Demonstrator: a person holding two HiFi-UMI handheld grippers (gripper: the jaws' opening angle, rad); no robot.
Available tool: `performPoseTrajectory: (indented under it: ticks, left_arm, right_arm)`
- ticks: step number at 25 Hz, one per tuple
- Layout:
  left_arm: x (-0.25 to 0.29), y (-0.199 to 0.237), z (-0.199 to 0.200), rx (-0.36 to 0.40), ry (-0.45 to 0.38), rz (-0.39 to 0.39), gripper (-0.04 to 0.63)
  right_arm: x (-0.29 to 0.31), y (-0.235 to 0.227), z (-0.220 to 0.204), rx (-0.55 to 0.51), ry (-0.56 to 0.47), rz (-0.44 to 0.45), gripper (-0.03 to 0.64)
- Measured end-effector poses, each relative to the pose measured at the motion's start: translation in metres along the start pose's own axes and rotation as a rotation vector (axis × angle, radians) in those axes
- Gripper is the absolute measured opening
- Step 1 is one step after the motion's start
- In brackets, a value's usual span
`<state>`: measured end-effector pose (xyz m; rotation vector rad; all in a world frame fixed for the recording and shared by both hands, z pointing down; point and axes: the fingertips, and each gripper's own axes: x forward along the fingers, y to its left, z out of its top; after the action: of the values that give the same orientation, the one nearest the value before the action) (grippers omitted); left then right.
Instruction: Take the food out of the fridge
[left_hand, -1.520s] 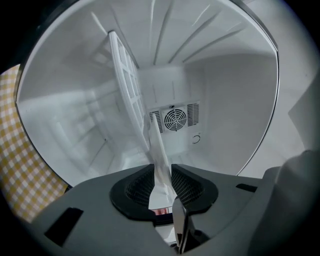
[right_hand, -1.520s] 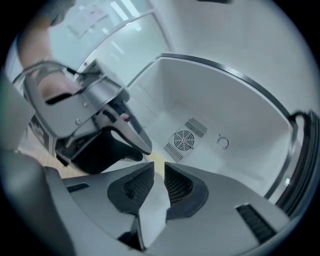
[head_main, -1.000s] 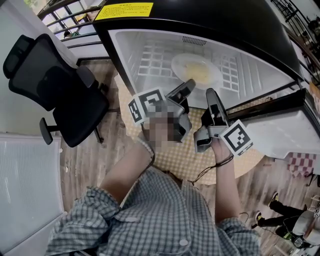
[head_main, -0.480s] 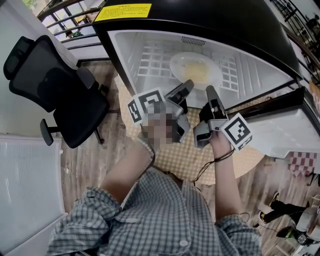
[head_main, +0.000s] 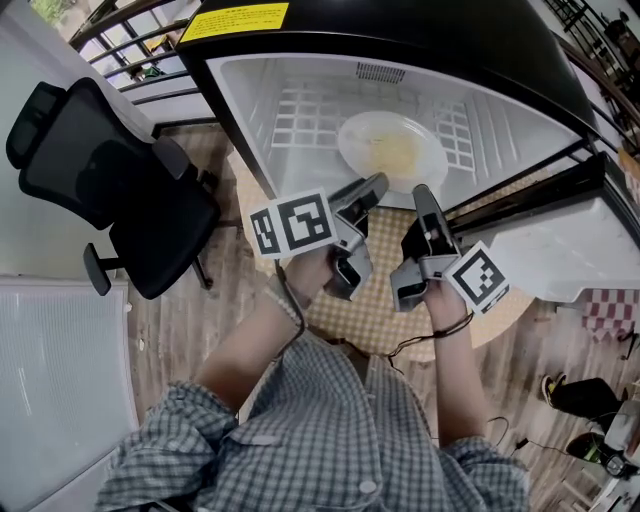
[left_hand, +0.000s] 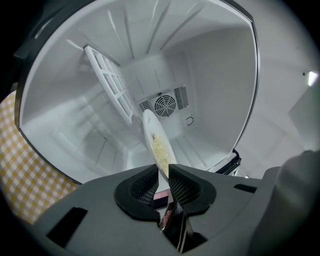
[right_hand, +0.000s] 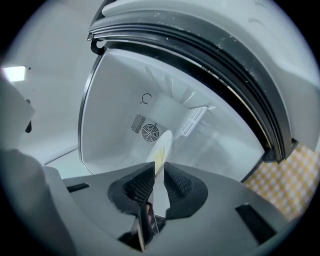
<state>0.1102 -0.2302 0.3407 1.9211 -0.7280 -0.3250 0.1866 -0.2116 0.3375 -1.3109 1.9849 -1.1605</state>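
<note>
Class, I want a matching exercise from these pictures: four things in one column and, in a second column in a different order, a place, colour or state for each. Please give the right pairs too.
Things
1. plate of food
2. office chair
3. warning label
4. left gripper

Place, colour or state
A. black
B. yellow
C. closed on the rim of the plate of food
D. inside the open fridge

Pairs: 1-D, 2-A, 3-B, 4-C
</note>
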Motion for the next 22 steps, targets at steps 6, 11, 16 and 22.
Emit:
performPoseTrajectory:
  ticks: [6, 11, 16, 22]
  left_arm:
    - [-0.012, -0.006, -0.019, -0.021, 0.032, -0.018, 0.066]
    - [-0.027, -0.003, -0.040, -0.013, 0.062, -0.004, 0.066]
    - [-0.035, 0.003, -0.063, 0.025, 0.136, -0.006, 0.069]
    - [-0.034, 0.014, -0.095, 0.039, 0.233, 0.015, 0.067]
  right_arm:
    - [-0.025, 0.001, -0.009, -0.015, 0.014, -0.009, 0.052]
    - [-0.047, -0.004, -0.027, -0.023, 0.048, -0.016, 0.052]
    - [-0.068, -0.014, -0.043, 0.001, 0.064, -0.032, 0.052]
    - [-0.092, -0.039, -0.059, 0.062, 0.060, -0.102, 0.052]
